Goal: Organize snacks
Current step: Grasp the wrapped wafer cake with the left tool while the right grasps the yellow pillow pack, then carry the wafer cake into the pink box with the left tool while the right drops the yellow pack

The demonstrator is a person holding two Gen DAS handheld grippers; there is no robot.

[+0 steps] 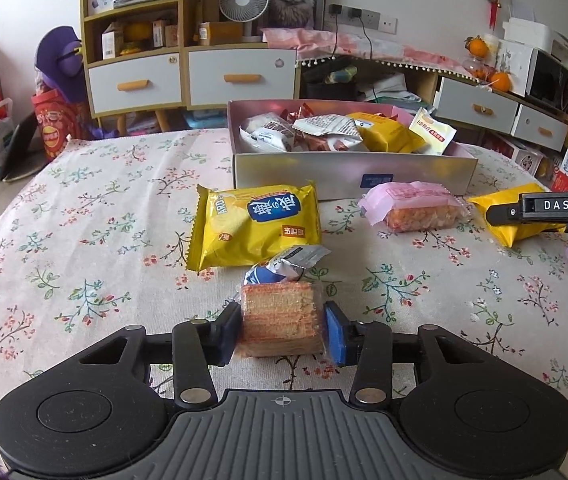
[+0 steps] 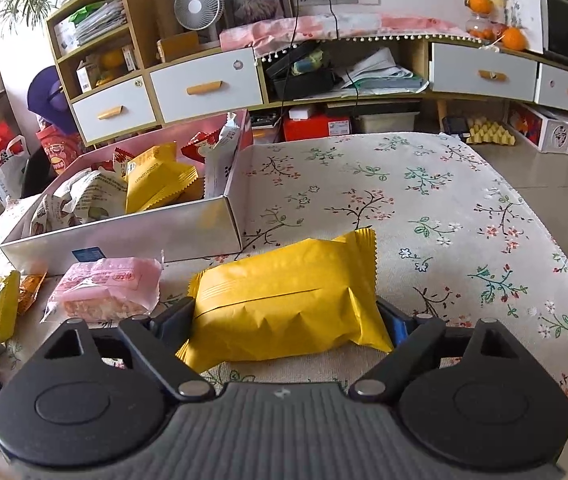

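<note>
left gripper clamped on wafer pack, in front of box | right gripper straddling yellow packet right of box, contact unclear

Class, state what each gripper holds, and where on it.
Left gripper: wafer pack, pads pressing its two sides. Right gripper: straddles yellow packet; grip cannot be told.
</note>
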